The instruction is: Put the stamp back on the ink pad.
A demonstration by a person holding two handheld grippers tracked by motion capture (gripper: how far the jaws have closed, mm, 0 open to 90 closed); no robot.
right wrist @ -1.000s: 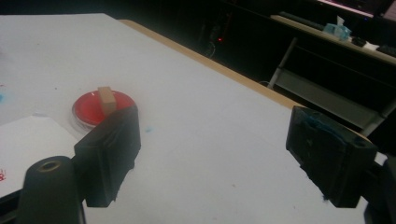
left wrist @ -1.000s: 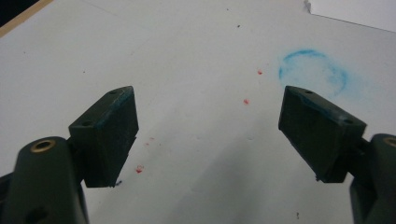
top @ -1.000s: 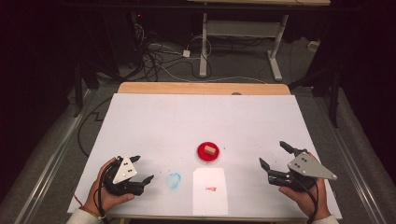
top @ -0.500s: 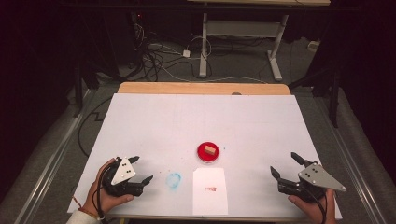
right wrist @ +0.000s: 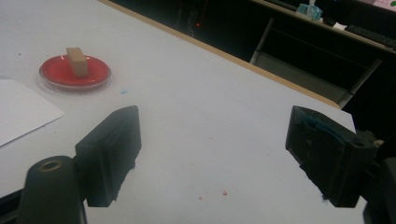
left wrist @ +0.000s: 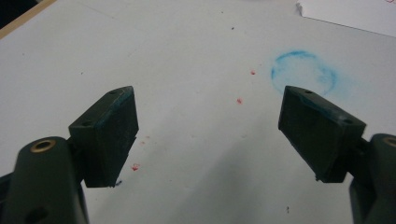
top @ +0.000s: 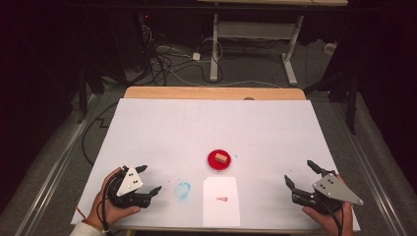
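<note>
Your right gripper (top: 298, 178) and left gripper (top: 147, 180) rest spread and empty at the table's (top: 162, 128) near corners; the small block (top: 221, 158), perhaps a stamp, waits in the red dish (top: 220, 161) above the paper sheet (top: 221, 201). Next: reach centre, pinch it.

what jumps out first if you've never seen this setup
The red dish with a small tan block in it sits mid-table, the one bright spot on the white table. Just in front of it lies a white sheet of paper, with a blue ring stain to its left. The left gripper and right gripper rest open near the front corners.
</note>
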